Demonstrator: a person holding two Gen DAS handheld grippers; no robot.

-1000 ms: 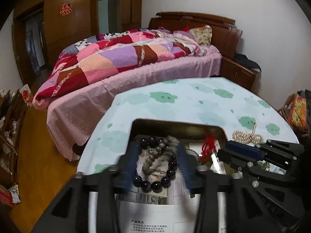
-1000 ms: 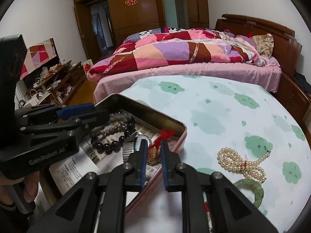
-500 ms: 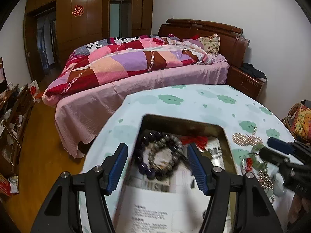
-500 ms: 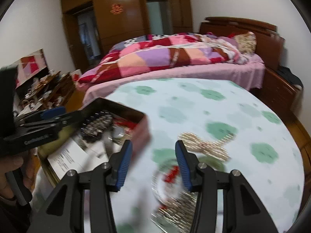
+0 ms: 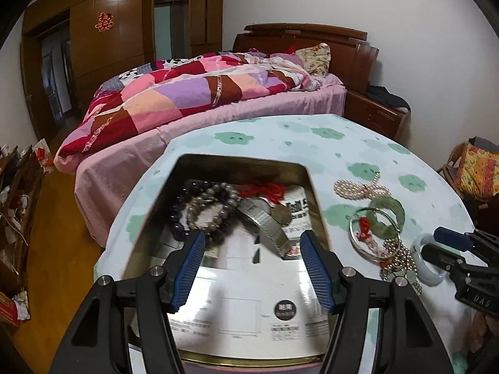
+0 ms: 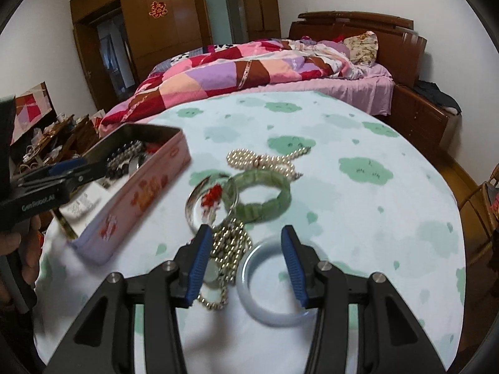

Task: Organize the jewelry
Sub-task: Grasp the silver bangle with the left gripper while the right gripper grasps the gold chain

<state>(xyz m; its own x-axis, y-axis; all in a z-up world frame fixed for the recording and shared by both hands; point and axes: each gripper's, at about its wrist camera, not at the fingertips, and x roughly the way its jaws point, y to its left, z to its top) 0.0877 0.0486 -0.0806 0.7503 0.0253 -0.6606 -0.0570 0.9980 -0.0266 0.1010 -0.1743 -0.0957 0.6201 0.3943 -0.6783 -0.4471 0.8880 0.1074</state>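
Two wrist views over the round desk point(image 6: 358, 193) with its pale cloth printed in green clouds. A second earlier the right gripper point(image 6: 246, 263) stood nearly closed over the rectangular pink metal tin point(image 6: 146, 193), its pads either side of a bronze-coloured pendant on a red tassel point(image 5: 274, 201); its jaws have since been opening, the pendant now lies in the tin beside a silver metal watch band point(image 5: 265, 221), and the gripper has swung across to the loose pile on the cloth. It is now about half open and grips nothing, with the pale bluish-white jade bangle point(image 6: 271, 286) lying on the cloth below and between its blue pads (no contact can be made out). The left gripper point(image 5: 251, 268) has also spread its jaws, leaving two bracelets of dark and grey stone beads point(image 5: 205, 208) at the tin's far end; it hangs wide open and empty above the printed paper sheet point(image 5: 249, 293) lining the tin. Still outside the tin, close together on the cloth: a white pearl necklace point(image 6: 265, 160), a green segmented jade bracelet point(image 6: 265, 199), a thin silver bangle with a red charm point(image 6: 207, 205) and a gold-coloured bead chain point(image 6: 229, 249). Judged from this layout, one deposit is complete and the white bangle is the likely next pick.
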